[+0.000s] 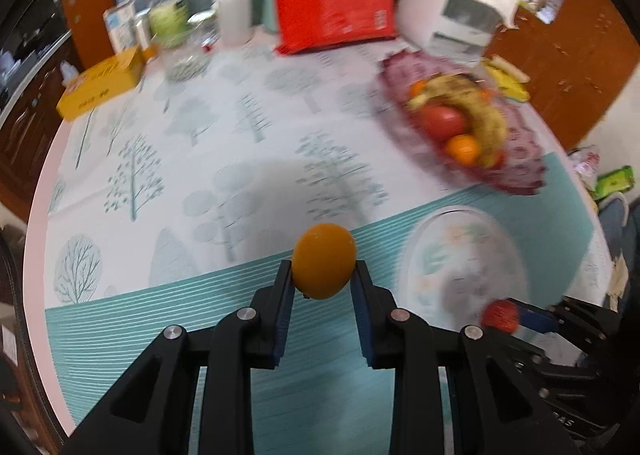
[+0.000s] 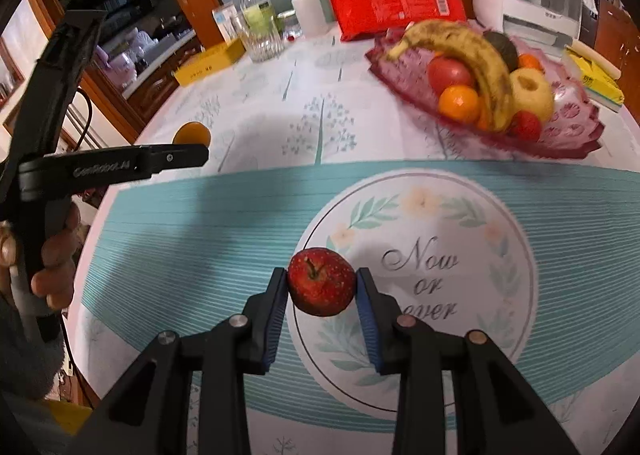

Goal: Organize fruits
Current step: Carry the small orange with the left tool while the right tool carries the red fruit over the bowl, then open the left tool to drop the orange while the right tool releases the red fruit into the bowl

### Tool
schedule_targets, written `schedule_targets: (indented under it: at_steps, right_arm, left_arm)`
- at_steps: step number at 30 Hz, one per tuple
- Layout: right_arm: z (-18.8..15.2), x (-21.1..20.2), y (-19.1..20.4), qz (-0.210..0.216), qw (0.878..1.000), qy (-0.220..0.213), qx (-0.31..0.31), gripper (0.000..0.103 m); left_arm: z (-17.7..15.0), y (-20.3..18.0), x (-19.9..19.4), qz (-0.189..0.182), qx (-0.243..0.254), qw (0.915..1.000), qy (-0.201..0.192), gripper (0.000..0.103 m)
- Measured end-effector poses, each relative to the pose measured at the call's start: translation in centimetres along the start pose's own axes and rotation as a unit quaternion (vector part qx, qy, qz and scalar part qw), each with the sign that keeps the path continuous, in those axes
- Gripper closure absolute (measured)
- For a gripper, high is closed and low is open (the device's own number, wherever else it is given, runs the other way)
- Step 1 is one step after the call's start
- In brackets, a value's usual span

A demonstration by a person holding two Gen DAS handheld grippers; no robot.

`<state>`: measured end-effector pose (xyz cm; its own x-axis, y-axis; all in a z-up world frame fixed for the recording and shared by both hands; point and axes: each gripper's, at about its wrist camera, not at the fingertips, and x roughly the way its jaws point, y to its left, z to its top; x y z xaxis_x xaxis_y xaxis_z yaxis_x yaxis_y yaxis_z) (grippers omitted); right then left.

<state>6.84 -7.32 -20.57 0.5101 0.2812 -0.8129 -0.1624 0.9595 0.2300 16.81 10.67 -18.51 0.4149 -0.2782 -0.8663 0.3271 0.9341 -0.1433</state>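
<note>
Holding one fruit in each tool, both clear of the tablecloth [image 2: 248, 127] and on the near side of the purple glass fruit dish [image 2: 576, 135].

Left gripper [image 1: 323, 275]: clenched on a small orange citrus fruit [image 1: 324, 260], likely a mandarin, blue pads pressing its two flanks at about the widest part. It sits well to the left of the dish and nearer the camera. Judgement: light, rind smooth and somewhat soft, so a firm squeeze could dent it; the hold across the middle looks secure.

Right gripper [image 2: 322, 283]: grasping a small red apple [image 2: 321, 281], stem up, pads on opposite cheeks near the equator. It hangs in front of the dish, above the printed round emblem [image 2: 416, 287]. Judgement: firmer and heavier than the citrus, waxy skin may slip if the grip shifts toward the tapering base.

The dish already carries a spotted banana [image 2: 472, 55], a tomato-like red fruit [image 2: 448, 73], an orange [image 2: 459, 103], a yellow apple [image 2: 532, 89]. Judgement: glass and crowded, so lower fruit into gaps gently rather than dropping it.
</note>
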Motion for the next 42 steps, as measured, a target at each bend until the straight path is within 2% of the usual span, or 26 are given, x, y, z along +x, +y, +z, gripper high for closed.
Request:
schedule_targets:
  at_steps: [9, 16, 23, 27, 31, 42]
  right_arm:
    - [3.6, -6.8, -4.0, -0.002, 0.998, -0.062, -0.005, 0.068]
    - [8.7, -13.5, -8.7, -0.017, 0.992, -0.125, -0.02, 0.068]
    - [14.0, -17.3, -12.5, -0.037, 0.983, -0.173, -0.048, 0.068]
    - [16.6, -16.1, -15.0, -0.044, 0.983, -0.173, -0.052, 0.068]
    - [17.9, -12.6, -17.4, -0.035, 0.988, -0.144, -0.043, 0.068]
    - [16.9, -3.6, -20.9, -0.011, 0.998, -0.059, -0.036, 0.068]
  left_arm:
    - [3.7, -8.1, -5.2, -0.034, 0.034, 0.9975, -0.052, 0.076]
    - [7.8, -13.0, -7.7, -0.026, 0.046, 0.9952, -0.082, 0.076]
    - [11.5, -16.8, -7.8, -0.017, 0.037, 0.9938, -0.104, 0.076]
    - [12.8, -18.6, -5.7, 0.004, 0.022, 0.9941, -0.106, 0.076]
    - [12.9, -19.4, -2.8, 0.021, 0.002, 0.9954, -0.093, 0.076]
    - [11.7, -18.3, 5.9, 0.048, -0.065, 0.9963, -0.029, 0.076]
